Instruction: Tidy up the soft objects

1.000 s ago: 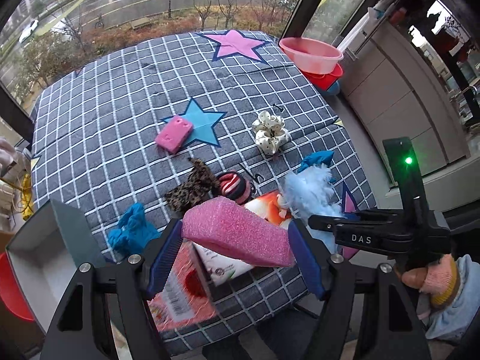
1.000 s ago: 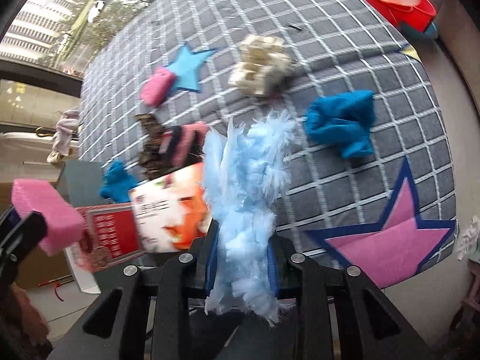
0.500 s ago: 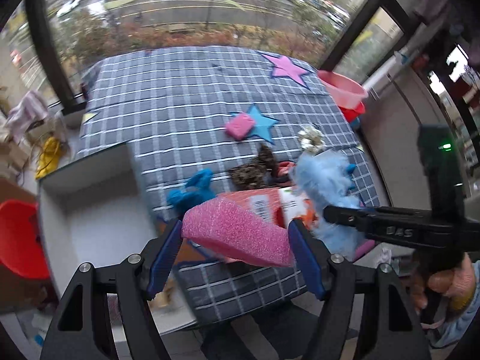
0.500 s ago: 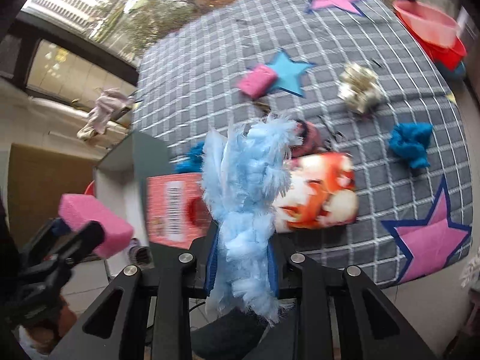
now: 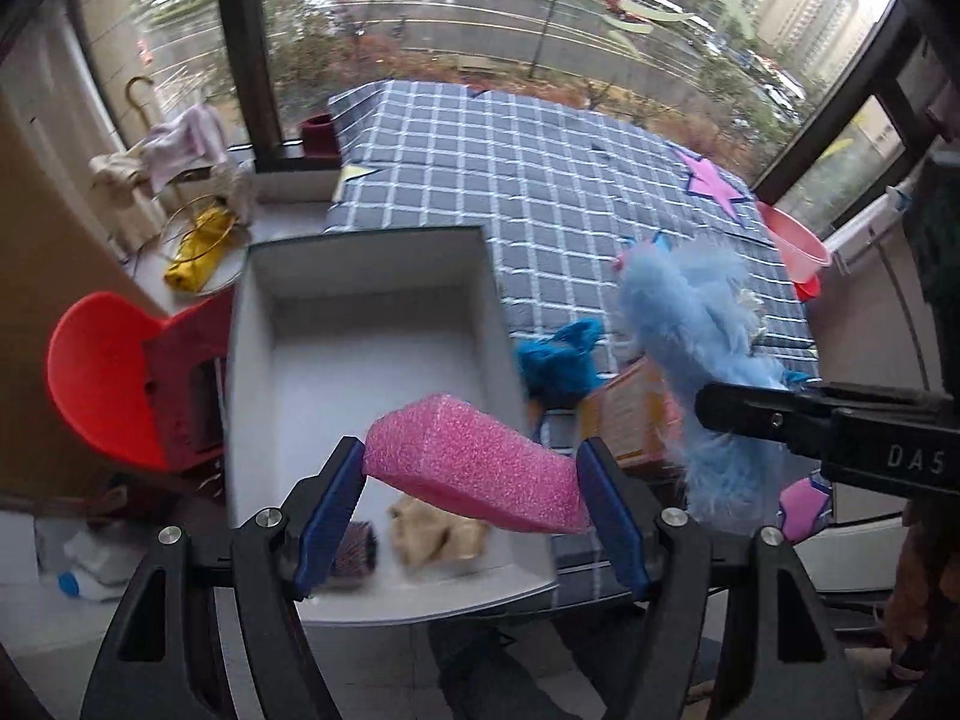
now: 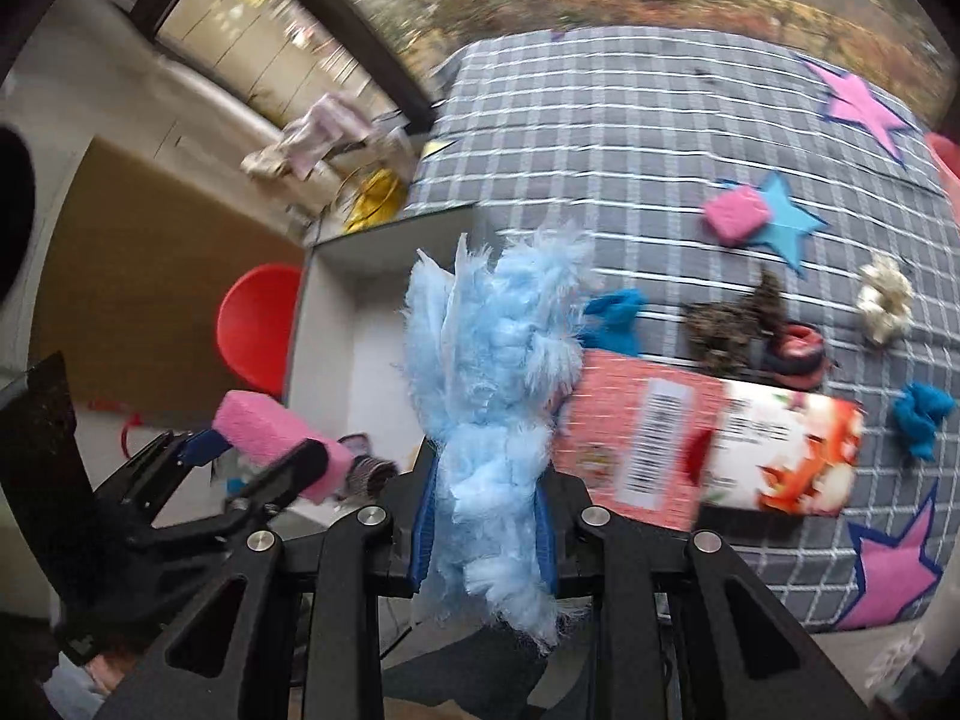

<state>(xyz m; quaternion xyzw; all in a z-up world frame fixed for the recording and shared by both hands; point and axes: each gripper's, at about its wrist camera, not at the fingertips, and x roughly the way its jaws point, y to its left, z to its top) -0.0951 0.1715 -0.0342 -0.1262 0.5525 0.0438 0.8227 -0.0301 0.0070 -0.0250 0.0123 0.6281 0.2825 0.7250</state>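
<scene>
Left gripper [image 5: 471,483]: clamped on a pink sponge [image 5: 474,465] held crosswise between the blue pads [image 5: 329,510]; jaws only as wide as the sponge; sponge tilted, its left end higher

Right gripper [image 6: 483,531]: closed tight on a pale blue fluffy duster [image 6: 495,402]; fluff sticking up above the pads and hanging below them; jaws nearly together

Box [image 5: 252,360]: white, open-topped, directly beneath and ahead of the left gripper; sponge hanging over its near right part, not touching the floor of it; ahead and to the left of the right gripper

Inside the box: a beige soft lump [image 5: 435,534] just under the sponge; a dark round brush-like thing [image 5: 354,552] beside the left pad; hard to tell more through the blur

Mat [image 6: 630,138]: grey checked with stars, ahead and to the right of both grippers

On the mat, ahead-right of the right gripper: second pink sponge [image 6: 735,216] on a blue star; cream scrunchie [image 6: 885,306]; leopard-print scrunchie [image 6: 729,321] touching a red-and-black one [image 6: 795,354]; two blue cloths [image 6: 615,318] [image 6: 921,420], well apart; printed packet [image 6: 708,450] just right of the duster

Red chair [image 5: 102,384]: left of the box, beyond the left pad
</scene>
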